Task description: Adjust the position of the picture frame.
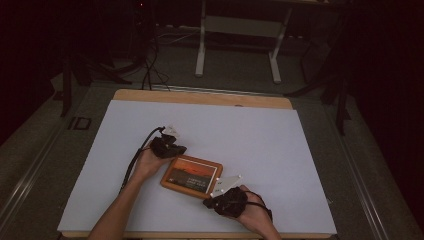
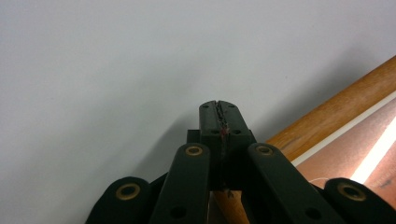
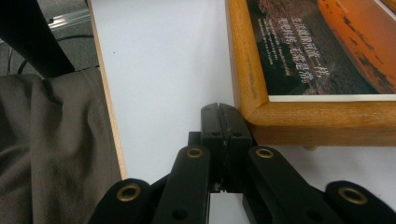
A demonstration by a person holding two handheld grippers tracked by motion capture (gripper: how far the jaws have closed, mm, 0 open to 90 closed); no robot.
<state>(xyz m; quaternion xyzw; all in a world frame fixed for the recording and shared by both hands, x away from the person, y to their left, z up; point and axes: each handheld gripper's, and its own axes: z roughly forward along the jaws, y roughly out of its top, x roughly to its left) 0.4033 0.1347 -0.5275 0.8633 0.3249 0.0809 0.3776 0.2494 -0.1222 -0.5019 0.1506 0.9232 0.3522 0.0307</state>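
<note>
Frame (image 1: 191,173) flat mid-desk (image 1: 260,135). Left gripper (image 1: 172,149) and right gripper (image 1: 220,196) at opposite corners, jaws together, empty. Risk: closed tips shove the frame; it skids or rotates instead of lifting.

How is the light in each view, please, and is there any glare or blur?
High view: dim, room dark around the white table. Left gripper view: bright glare streak on the picture frame, table evenly lit. Right gripper view: frame print sharp, right tool shut beside its corner.
</note>
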